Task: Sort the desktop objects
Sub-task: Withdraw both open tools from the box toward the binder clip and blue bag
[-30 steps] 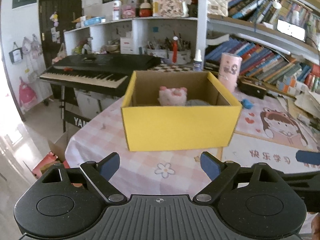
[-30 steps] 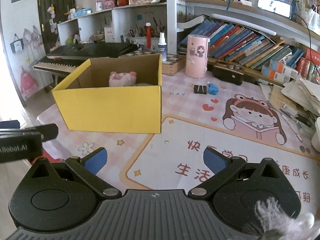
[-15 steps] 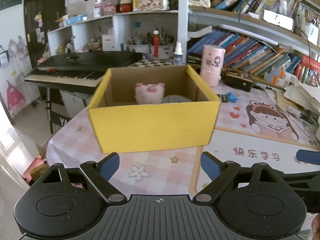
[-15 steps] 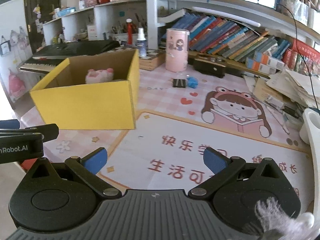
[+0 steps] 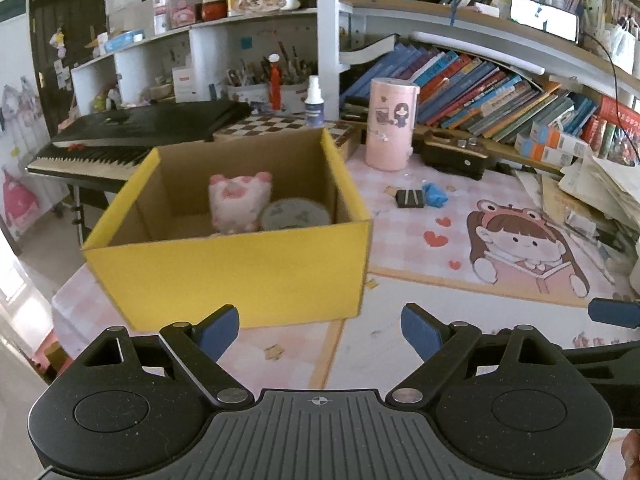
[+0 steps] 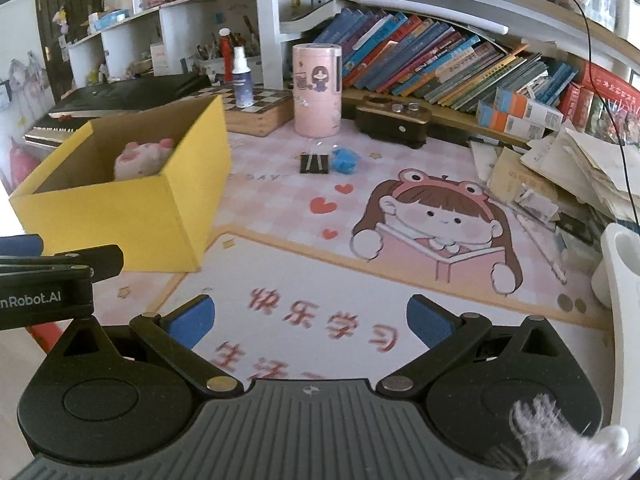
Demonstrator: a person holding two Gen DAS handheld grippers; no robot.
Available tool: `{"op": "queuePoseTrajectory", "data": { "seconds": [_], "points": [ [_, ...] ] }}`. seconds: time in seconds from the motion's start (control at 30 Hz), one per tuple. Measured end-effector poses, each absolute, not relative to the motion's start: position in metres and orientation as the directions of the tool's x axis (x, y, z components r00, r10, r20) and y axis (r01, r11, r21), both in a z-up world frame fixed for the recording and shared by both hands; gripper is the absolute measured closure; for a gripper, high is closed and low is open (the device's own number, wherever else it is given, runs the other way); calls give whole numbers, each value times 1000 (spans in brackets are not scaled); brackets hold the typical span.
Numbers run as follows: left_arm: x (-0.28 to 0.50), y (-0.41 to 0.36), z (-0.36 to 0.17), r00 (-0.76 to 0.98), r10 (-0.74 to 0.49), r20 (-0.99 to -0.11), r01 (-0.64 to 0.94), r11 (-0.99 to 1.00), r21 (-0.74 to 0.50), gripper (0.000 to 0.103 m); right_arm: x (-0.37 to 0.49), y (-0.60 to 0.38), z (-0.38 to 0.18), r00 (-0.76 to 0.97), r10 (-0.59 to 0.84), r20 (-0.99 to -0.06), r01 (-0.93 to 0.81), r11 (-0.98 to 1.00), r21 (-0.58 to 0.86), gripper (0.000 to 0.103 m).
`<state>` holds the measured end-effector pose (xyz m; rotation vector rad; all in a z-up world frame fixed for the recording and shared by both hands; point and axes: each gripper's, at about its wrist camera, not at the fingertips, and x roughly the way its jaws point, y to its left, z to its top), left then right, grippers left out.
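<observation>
1. The left claw [image 5: 320, 330] hangs released over the bench [image 5: 400, 344], its blue pads spread wide with nothing between them, just in front of the yellow box [image 5: 228, 268].
2. The right claw [image 6: 310, 320] is also released and empty, above the printed mat [image 6: 320, 280], to the right of the box.
3. The box stands open at the bench's left end. Inside it a pink plush [image 5: 239, 202] sits upright against the far side, with a round tin [image 5: 295, 214] just beside it on the right.
4. Out on the bench, well apart from the box, a black clip [image 6: 315, 164] and a blue lump [image 6: 344, 161] lie side by side, near a pink canister [image 6: 317, 90].
5. Behind the box are a chessboard [image 6: 256, 106] with a spray bottle [image 6: 242, 78] on it, and a keyboard [image 5: 132, 136].
</observation>
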<state>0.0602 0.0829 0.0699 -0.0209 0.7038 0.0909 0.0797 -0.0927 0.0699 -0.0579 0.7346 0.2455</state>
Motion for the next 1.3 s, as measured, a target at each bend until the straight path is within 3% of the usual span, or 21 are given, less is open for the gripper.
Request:
{"op": "queuePoseTrajectory", "data": {
  "seconds": [0.73, 1.13, 1.3],
  "points": [
    [135, -18, 66, 734, 131, -667, -110, 991, 73, 13, 163, -195, 54, 675, 221, -703, -231, 969, 83, 0],
    [175, -46, 70, 752, 127, -647, -133, 990, 40, 13, 222, -230, 71, 725, 232, -649, -246, 967, 71, 2],
    [191, -51, 74, 767, 162, -621, -167, 985, 50, 13, 245, -233, 79, 736, 256, -627, -277, 959, 65, 14]
  ]
}}
